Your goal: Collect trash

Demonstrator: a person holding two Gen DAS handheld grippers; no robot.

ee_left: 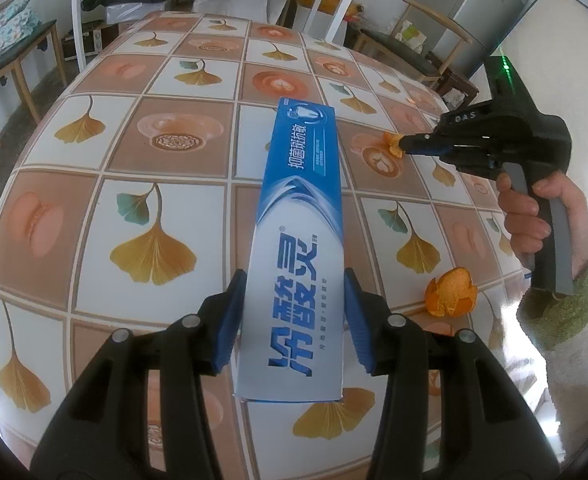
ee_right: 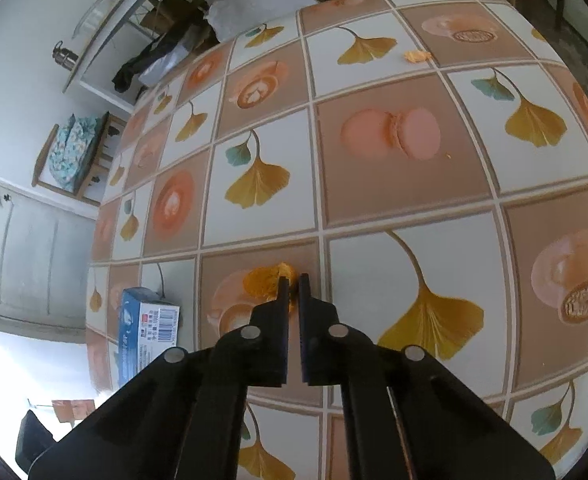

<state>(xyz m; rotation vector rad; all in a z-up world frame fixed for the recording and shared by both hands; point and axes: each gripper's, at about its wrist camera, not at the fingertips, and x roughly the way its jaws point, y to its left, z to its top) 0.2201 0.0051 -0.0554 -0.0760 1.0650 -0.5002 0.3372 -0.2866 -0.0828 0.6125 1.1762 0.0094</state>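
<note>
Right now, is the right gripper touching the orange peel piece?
Touching. The right wrist view shows the right gripper nearly closed on the small orange peel piece, peel pinched between its tips; the left wrist view shows peel at the fingertips too.

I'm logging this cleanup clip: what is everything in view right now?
Blue-and-white cardboard toothpaste box: 1, between the left gripper's pads, above the table.
Small orange peel piece: 1, pinched at the right gripper's tips.
Large curled orange peel: 1, on the table near the right hand.
Small orange peel scrap: 1, far on the table.
Ginkgo-patterned tablecloth table: 1, brown and white.
Wooden chairs: around the table.
Left gripper: black, blue pads.
Right gripper: black.
Right hand: on the handle.
</note>
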